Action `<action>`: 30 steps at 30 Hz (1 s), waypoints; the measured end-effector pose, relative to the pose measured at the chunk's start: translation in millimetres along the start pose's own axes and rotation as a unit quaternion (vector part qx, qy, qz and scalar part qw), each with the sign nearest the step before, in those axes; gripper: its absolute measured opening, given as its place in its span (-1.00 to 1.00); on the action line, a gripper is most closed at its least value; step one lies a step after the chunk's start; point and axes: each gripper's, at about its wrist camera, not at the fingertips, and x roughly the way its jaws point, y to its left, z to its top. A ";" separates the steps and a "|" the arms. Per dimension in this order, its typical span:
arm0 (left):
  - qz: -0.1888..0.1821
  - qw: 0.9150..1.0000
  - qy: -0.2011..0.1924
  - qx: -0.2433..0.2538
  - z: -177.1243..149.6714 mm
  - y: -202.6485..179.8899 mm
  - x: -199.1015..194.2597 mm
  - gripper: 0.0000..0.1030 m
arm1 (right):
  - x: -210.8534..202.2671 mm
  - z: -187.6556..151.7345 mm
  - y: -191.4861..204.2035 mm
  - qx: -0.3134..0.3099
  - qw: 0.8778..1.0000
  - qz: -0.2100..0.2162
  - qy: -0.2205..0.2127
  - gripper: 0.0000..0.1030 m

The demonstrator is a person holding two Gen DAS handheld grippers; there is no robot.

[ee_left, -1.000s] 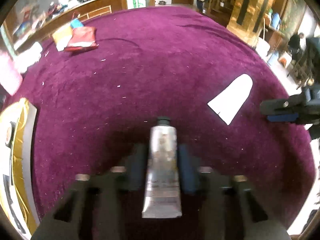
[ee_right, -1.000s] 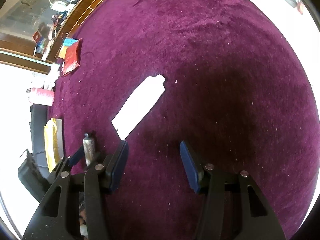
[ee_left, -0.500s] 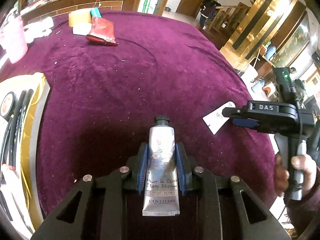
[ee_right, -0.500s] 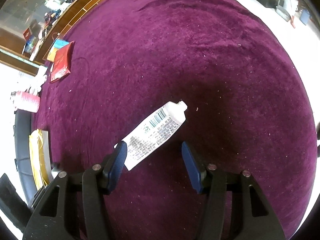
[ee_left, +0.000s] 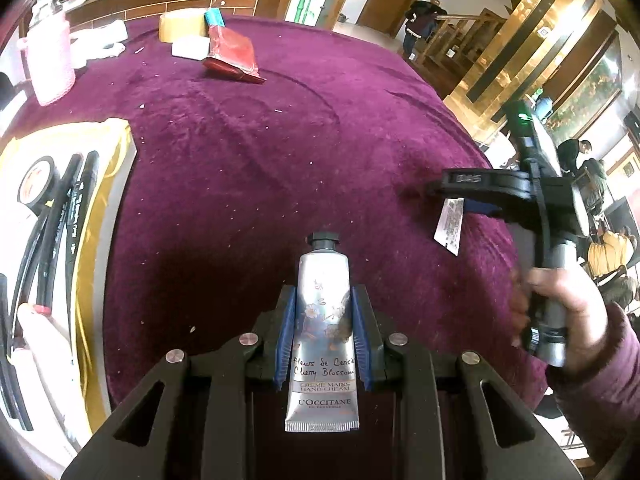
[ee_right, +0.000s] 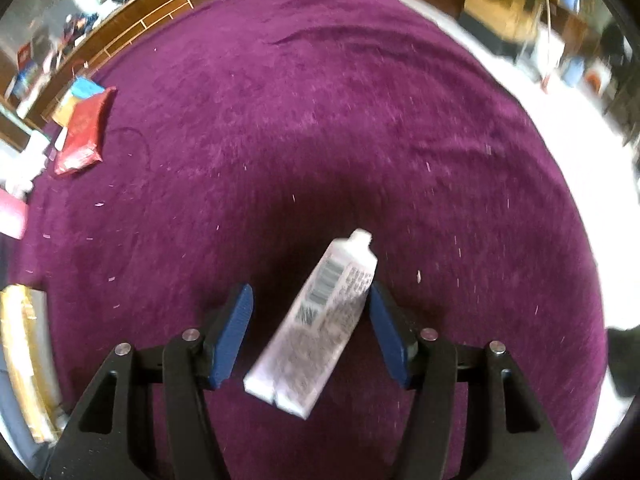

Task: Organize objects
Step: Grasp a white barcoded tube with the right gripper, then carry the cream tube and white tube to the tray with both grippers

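My left gripper (ee_left: 324, 296) is shut on a silver hand cream tube (ee_left: 324, 332), black cap pointing away, held above the purple velvet table (ee_left: 240, 160). A white tube (ee_right: 316, 320) with a barcode lies slanted on the cloth between the fingers of my right gripper (ee_right: 310, 292). Those jaws are opening; the left pad stands clear of the tube and the right pad is close beside its cap end. In the left wrist view the right gripper (ee_left: 452, 196) hangs over the white tube (ee_left: 450, 226), with a hand (ee_left: 568, 320) on its handle.
A red pouch (ee_left: 234, 56), a tape roll (ee_left: 180, 26) and a pink cup (ee_left: 50, 66) sit at the table's far left side. A yellow-edged white tray (ee_left: 100, 184) with black cables lies at the left. The table's round edge (ee_right: 580, 240) drops off at the right.
My right gripper has moved over the white tube, which now lies between its wider jaws. My left gripper has shifted and tilted up, still holding the hand cream tube.
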 end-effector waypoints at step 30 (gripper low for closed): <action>0.024 0.995 -0.063 -0.074 -40.7 86.2 -92.2 -0.55 | -91.0 -78.3 107.5 -0.067 0.958 0.275 0.035 -0.43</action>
